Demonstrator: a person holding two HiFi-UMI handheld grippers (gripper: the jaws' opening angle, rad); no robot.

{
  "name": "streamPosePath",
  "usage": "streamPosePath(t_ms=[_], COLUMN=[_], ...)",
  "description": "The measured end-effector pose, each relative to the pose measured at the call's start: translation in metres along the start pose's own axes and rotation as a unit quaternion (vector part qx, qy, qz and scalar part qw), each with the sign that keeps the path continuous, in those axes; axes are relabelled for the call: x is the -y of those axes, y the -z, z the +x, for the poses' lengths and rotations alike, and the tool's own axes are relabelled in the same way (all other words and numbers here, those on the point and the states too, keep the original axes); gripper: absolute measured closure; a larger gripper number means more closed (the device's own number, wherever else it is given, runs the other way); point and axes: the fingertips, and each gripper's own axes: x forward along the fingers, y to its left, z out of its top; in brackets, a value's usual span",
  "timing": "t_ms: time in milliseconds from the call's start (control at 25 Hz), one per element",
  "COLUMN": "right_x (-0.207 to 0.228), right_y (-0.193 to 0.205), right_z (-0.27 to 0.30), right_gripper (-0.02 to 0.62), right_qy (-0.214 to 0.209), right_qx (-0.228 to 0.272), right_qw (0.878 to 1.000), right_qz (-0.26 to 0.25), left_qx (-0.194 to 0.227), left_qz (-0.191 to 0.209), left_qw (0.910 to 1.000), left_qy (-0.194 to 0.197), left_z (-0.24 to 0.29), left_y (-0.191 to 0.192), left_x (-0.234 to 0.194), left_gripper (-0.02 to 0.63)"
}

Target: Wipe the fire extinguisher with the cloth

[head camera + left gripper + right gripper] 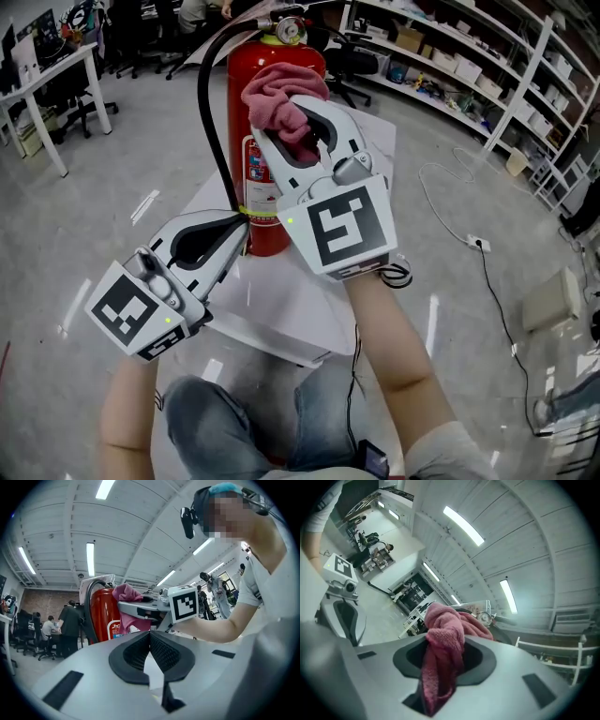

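The right gripper (302, 122) has its fingers clamped on the cloth (279, 94), against the upper part of the extinguisher (272, 53), which stands on the surface (281, 309). The left gripper (238, 226) has its fingers closed together, empty, near its lower part.

The fire extinguisher (242, 108) is glossy painted metal, the cloth (281, 98) rough-woven, the fingers (343, 126) smooth matt plastic.

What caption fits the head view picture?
Right gripper holds a pink cloth high on the red fire extinguisher; left gripper sits shut by its black hose.
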Motion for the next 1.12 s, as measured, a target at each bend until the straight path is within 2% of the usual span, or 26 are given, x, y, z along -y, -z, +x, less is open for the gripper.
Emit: streamPosePath(t_ms=[160,480,720,880,1120], right_x=[-0.029,-0.109,-0.138,-0.124,-0.045], right_y=[0.031,0.126,0.165,0.152,0.082], right_z=[-0.009,-0.036,-0.050,-0.049,-0.031], right_gripper=[0.462,0.462,0.462,0.462,0.462], right_qy=[-0.017,-0.064,-0.104,-0.093,-0.045], right_qx=[-0.029,-0.106,-0.154,-0.137,-0.044], right_qw=[0.999,0.992,0.980,0.983,0.992], right_qz=[-0.031,0.039,0.070,0.076,0.111], left_qx=[0.002,-0.006,-0.010,-0.015,-0.019], left_qz=[0.003,0.004,0.007,0.008,0.011], left_qw=[1.0000,0.9999,0.9998,0.9997,0.9995], left_qy=[-0.003,-0.012,-0.015,-0.016,-0.023], left_z=[0.000,-0.001,0.000,-0.003,-0.008], left_y=[0.000,0.011,0.012,0.014,0.013], left_x=[-0.001,0.001,0.008,0.012,0.009], left_gripper=[0.597,0.597,0.597,0.597,0.597])
